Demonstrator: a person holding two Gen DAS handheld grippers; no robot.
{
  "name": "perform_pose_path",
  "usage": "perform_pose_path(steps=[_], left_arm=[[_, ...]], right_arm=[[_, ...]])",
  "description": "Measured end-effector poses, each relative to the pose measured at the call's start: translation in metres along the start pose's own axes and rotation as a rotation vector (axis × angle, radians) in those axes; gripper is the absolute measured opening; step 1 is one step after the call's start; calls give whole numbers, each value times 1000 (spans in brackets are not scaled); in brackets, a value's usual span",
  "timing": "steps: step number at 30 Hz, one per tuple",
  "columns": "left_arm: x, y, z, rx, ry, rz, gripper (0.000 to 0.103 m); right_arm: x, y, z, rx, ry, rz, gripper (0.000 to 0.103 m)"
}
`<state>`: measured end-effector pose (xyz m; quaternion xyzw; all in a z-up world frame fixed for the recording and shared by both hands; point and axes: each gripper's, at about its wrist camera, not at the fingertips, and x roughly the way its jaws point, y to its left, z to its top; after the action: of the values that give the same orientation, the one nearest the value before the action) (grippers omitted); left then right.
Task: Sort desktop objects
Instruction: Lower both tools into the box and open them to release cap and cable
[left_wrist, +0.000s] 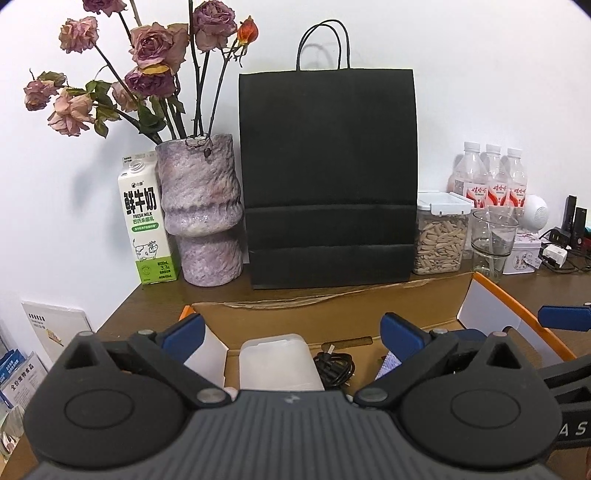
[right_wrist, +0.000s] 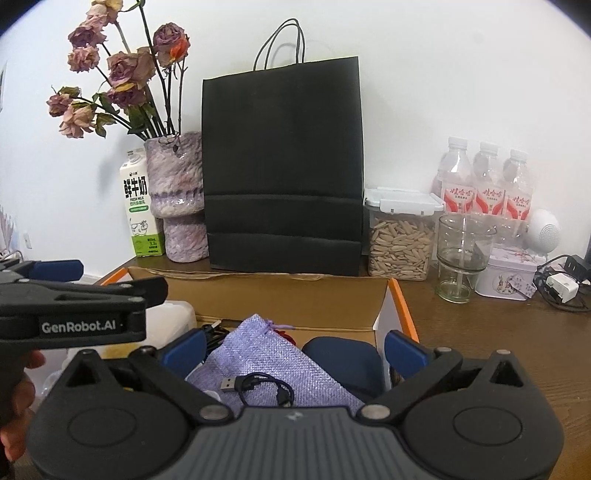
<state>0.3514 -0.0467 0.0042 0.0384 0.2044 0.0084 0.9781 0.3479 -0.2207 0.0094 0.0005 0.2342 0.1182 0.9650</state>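
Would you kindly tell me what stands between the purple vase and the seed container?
The black paper bag stands between the vase and the seed container, clearest in the right wrist view.

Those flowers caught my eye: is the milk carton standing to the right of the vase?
No, the milk carton stands left of the purple vase, with the black paper bag on the vase's right.
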Motion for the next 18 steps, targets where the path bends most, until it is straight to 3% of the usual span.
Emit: perform_pose_path(steps=[18], left_arm=[[-40, 10, -11, -15, -10, 2, 103]], right_arm=[[-35, 15, -17, -16, -14, -2, 103]])
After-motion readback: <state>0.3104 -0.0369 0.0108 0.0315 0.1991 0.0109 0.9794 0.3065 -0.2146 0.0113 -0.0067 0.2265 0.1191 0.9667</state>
